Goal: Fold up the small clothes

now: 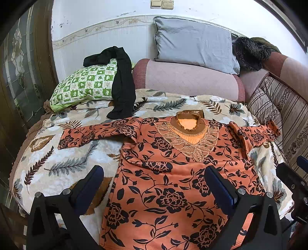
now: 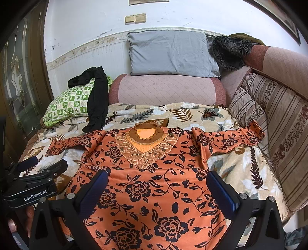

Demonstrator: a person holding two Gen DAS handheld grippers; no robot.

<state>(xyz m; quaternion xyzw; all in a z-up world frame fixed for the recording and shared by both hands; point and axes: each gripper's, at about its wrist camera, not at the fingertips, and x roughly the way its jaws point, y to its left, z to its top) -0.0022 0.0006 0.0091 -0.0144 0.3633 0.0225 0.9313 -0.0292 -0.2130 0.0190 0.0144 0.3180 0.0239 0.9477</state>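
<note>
Orange floral top [image 1: 173,173] flat on blanket [image 1: 63,163], beneath both spread jaws

Count: one orange floral top [image 1: 173,182]; one black garment [image 1: 121,84]; two pillows, grey [image 1: 194,44] and green-checked [image 1: 84,84]; one leaf-print blanket [image 1: 57,163]; two wall switches [image 1: 161,4].

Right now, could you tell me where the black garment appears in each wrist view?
Left wrist: black garment upper left of centre, draped over the green pillow.
Right wrist: black garment left of centre, over the same green pillow.
Shared landmark: grey pillow against the wall.
</note>
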